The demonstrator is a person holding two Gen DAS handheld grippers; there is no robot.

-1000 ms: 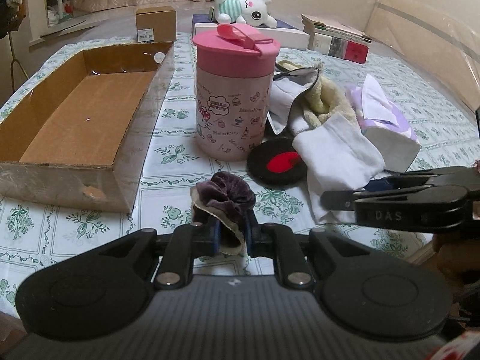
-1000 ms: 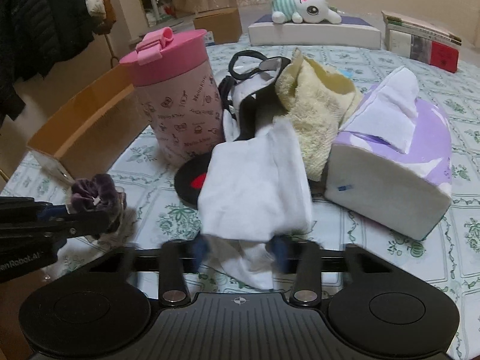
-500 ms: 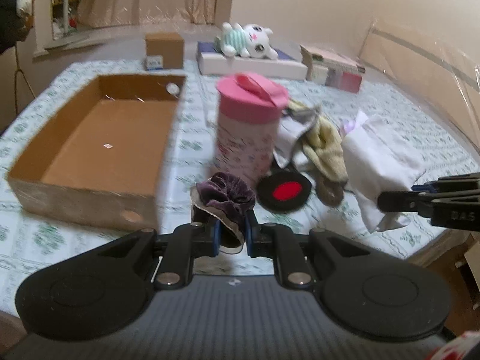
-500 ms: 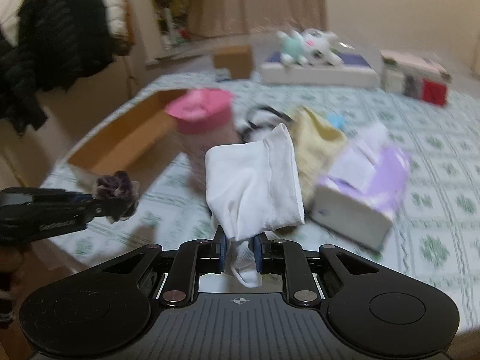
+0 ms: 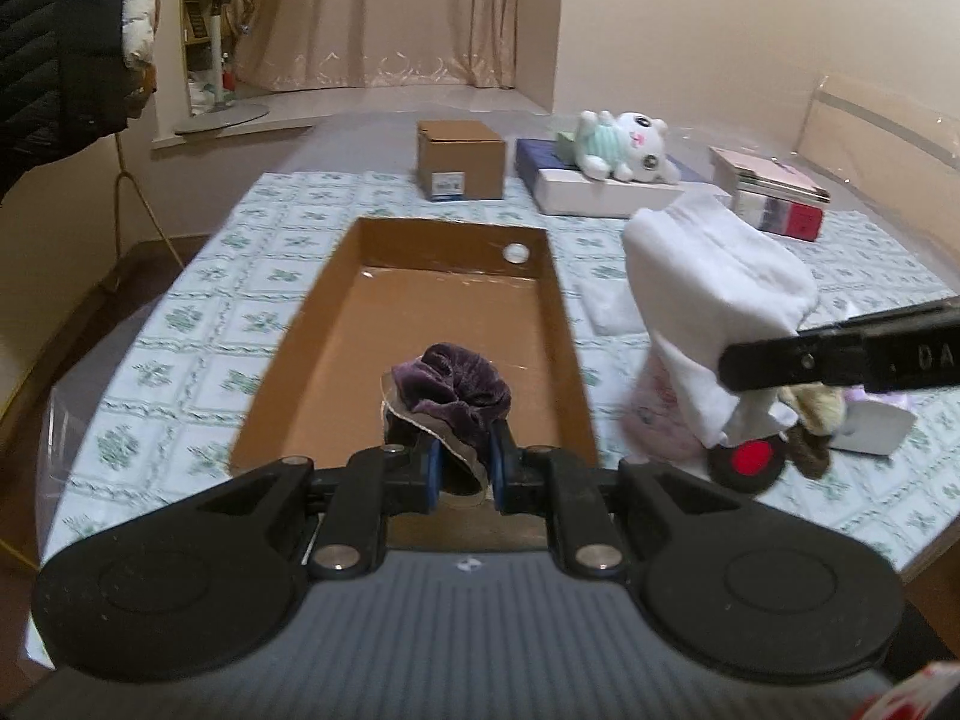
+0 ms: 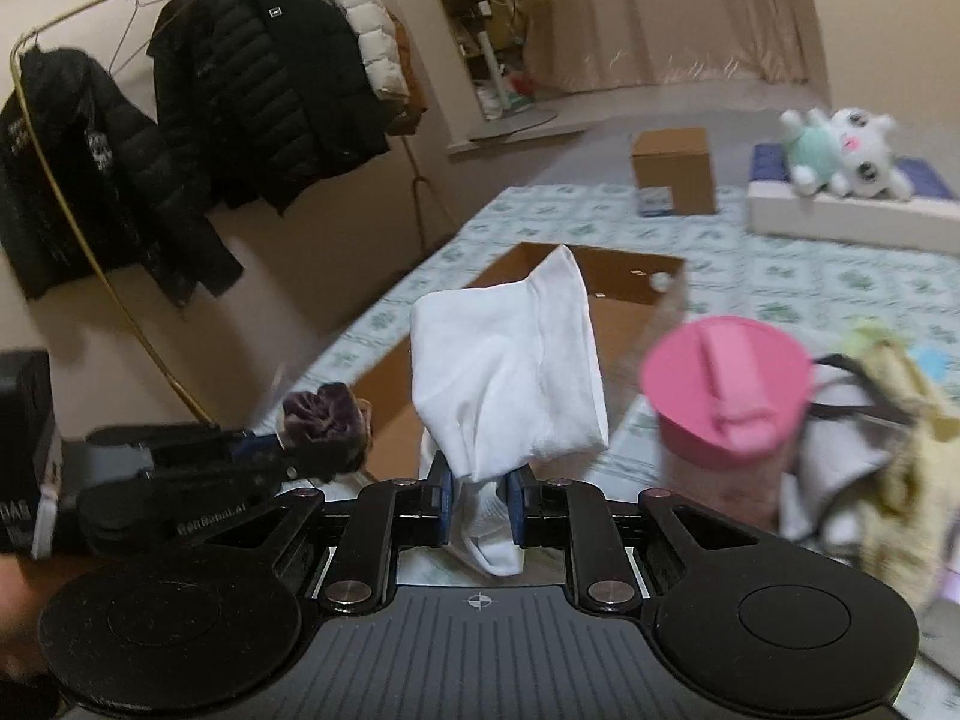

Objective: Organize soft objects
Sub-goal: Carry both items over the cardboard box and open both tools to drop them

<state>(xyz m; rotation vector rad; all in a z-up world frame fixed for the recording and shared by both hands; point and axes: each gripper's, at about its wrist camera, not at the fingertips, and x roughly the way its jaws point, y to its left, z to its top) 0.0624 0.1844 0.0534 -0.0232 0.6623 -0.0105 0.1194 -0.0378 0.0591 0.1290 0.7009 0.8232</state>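
Note:
My left gripper (image 5: 465,471) is shut on a purple velvet scrunchie (image 5: 450,384), held in the air over the near end of the open cardboard box (image 5: 558,300). In the right wrist view, my right gripper (image 6: 480,501) is shut on a white sock (image 6: 510,372) that hangs lifted above the table. The same sock (image 5: 714,294) shows in the left wrist view, right of the box, pinched by the right gripper's dark fingers (image 5: 840,354). The scrunchie (image 6: 324,414) and the left gripper appear at the lower left of the right wrist view. The box (image 6: 606,282) holds nothing visible.
A pink lidded cup (image 6: 726,402) stands right of the box, with a yellow cloth (image 6: 894,420) and a black-and-red disc (image 5: 750,459) beside it. At the table's far end are a small carton (image 5: 459,159), a plush toy (image 5: 618,144) and books (image 5: 774,192). Coats (image 6: 258,78) hang on a rack.
Both grippers rose and swung left toward the cardboard box. The right gripper closed on the white sock and lifted it off the pile. The scrunchie stayed gripped throughout.

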